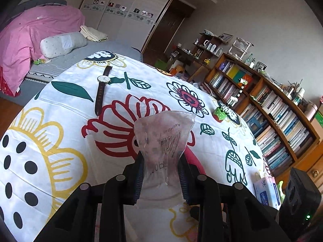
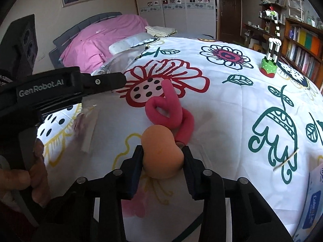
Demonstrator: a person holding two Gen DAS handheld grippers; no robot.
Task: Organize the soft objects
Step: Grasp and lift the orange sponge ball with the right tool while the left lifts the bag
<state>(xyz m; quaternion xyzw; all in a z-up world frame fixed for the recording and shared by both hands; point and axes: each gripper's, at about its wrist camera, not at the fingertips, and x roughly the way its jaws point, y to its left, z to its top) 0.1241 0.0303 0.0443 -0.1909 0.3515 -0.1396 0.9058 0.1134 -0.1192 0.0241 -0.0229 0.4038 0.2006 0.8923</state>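
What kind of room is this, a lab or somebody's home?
Most likely a bedroom in a home: a bed with a pink quilt, a tall wardrobe behind it, and a full bookshelf along the wall.

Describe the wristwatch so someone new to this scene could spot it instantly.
Start at the table's flower-print cloth. Toward its far edge, beyond the big red flower, the wristwatch lies flat and stretched out. Its dark brown strap and round white dial make it the only slim, dark, straight item there; the clear plastic bag sits nearer.

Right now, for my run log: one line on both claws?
left claw: shut on clear plastic bag | right claw: shut on soft orange ball
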